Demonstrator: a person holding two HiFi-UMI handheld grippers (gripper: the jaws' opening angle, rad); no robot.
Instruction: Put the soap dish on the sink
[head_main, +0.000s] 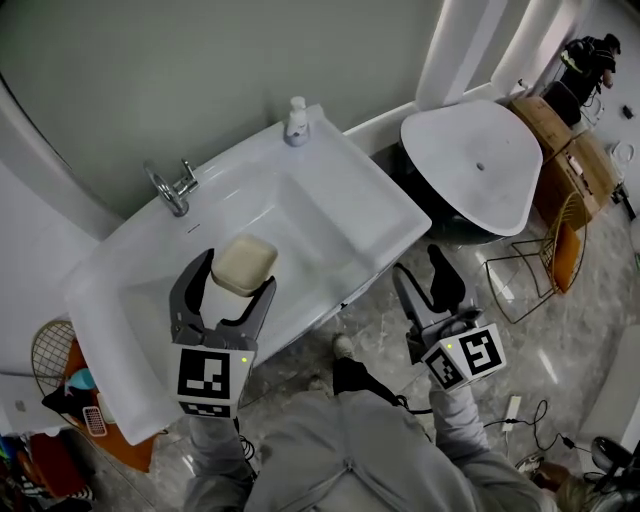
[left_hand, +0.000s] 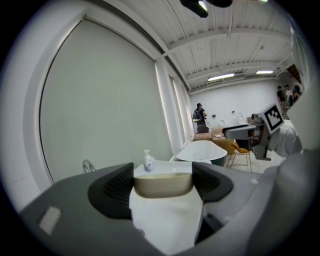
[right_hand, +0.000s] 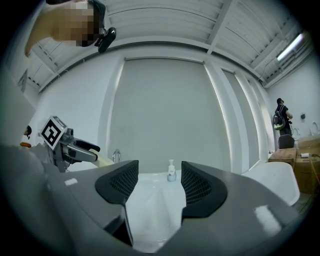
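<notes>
A beige oval soap dish (head_main: 244, 264) hangs above the basin of the white sink (head_main: 370, 190), clamped between the jaws of my left gripper (head_main: 240, 270). In the left gripper view the soap dish (left_hand: 163, 184) fills the gap between the two dark pads, with my left gripper (left_hand: 163, 186) shut on it. My right gripper (head_main: 421, 275) stands open off the sink's front right corner, over the floor, holding nothing. In the right gripper view my right gripper (right_hand: 159, 186) shows empty space between its pads, facing the sink (right_hand: 150, 200).
A chrome tap (head_main: 172, 187) stands at the sink's back left and a soap dispenser bottle (head_main: 296, 122) at its back right corner. A white bathtub (head_main: 480, 165) lies to the right, with an orange wire chair (head_main: 550, 255) beyond. A wire basket (head_main: 55, 352) sits left of the sink.
</notes>
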